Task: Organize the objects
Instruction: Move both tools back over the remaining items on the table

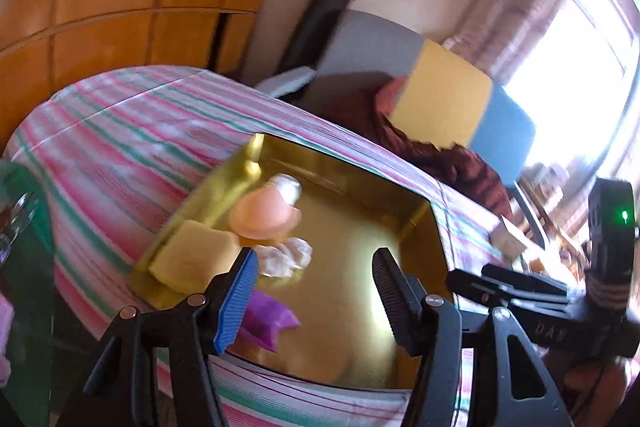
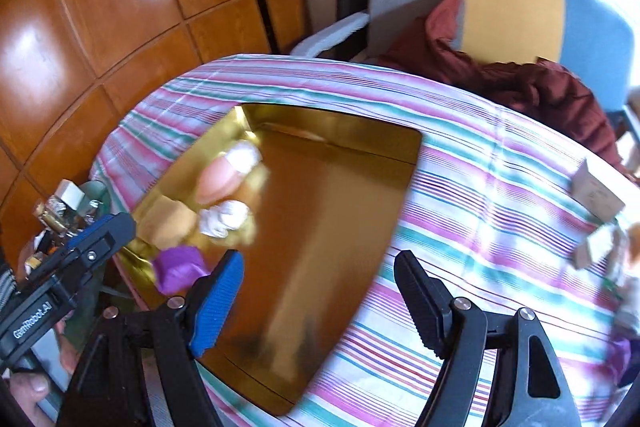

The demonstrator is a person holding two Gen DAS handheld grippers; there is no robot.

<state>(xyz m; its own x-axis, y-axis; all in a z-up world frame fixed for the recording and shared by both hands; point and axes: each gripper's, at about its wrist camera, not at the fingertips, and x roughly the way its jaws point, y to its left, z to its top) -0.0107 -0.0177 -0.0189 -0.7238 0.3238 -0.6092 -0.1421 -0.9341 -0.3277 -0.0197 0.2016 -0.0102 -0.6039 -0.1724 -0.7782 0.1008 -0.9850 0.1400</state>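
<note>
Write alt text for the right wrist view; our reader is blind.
An open tool hovers over a gold tray on a striped cloth. A purple piece, yellow block and crumpled paper lie at the tray's left.

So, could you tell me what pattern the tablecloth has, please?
Pink, green and white stripes on the tablecloth; clearest in the right wrist view.

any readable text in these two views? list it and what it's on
"GenRobot.AI": white print on the black body of the left claw, seen in the right wrist view.
Embossed letters on the right claw's body, left wrist view: too blurred to read.
Small boxes on the striped cloth: faint marks, unreadable.
Nothing else legible.
</note>
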